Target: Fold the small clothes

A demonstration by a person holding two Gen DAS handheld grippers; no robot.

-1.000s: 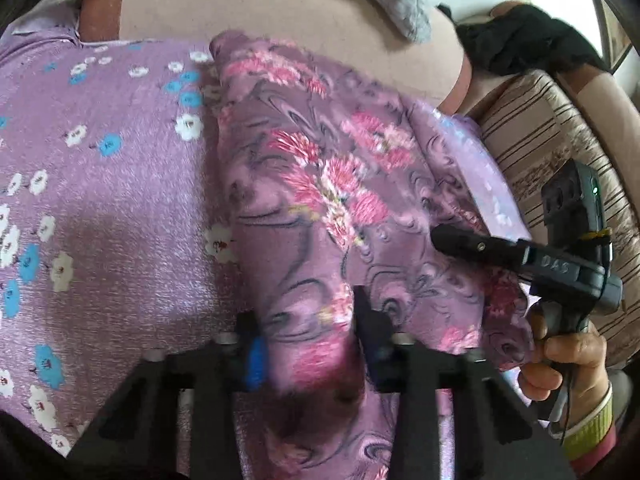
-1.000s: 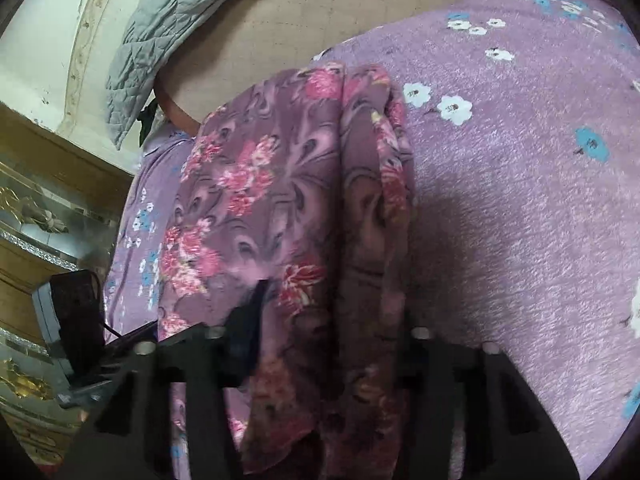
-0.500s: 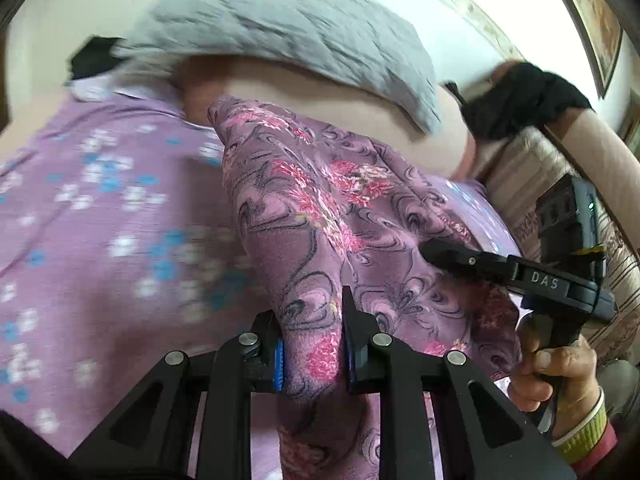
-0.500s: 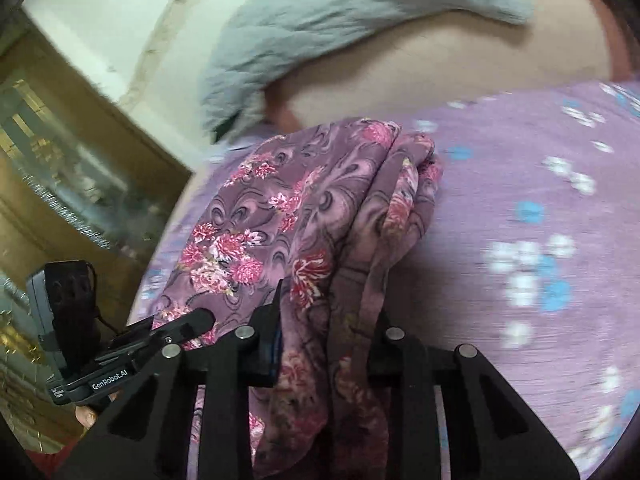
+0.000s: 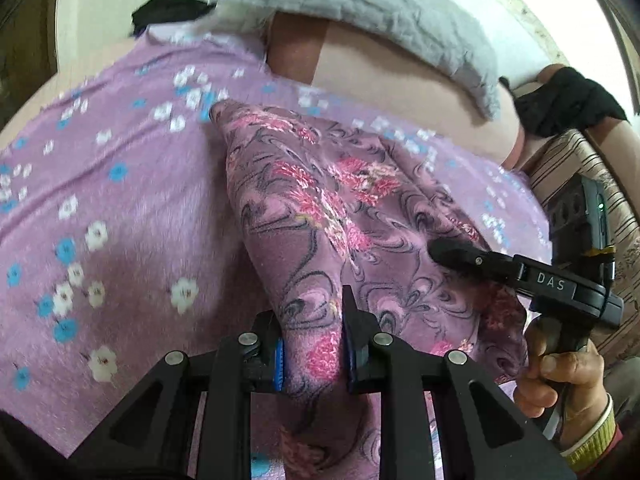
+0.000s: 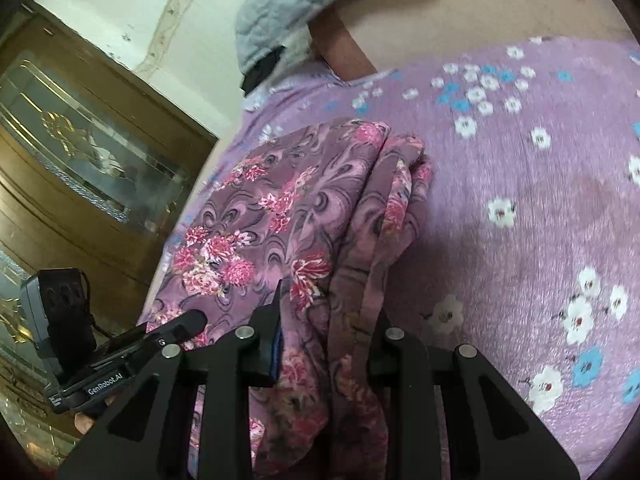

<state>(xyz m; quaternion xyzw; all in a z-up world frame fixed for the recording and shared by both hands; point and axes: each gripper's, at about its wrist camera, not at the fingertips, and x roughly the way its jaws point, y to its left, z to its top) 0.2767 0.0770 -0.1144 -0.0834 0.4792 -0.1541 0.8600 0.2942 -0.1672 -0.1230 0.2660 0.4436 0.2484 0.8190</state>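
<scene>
Mauve on lilac: a swirl-printed garment (image 5: 320,208) against a flowered bedspread (image 5: 120,208).

The garment carries pink blooms and dark scrolls; the bedspread, white and blue blossoms. Upper frame: a grey quilted blanket (image 5: 380,12).

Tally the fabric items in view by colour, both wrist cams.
Purple-pink floral garment, pinched by left gripper and right gripper: 1
Lilac flowered bedsheet: 1
Grey quilted blanket: 1
Black cloths: 2, one far left, one far right
Total: 5
</scene>
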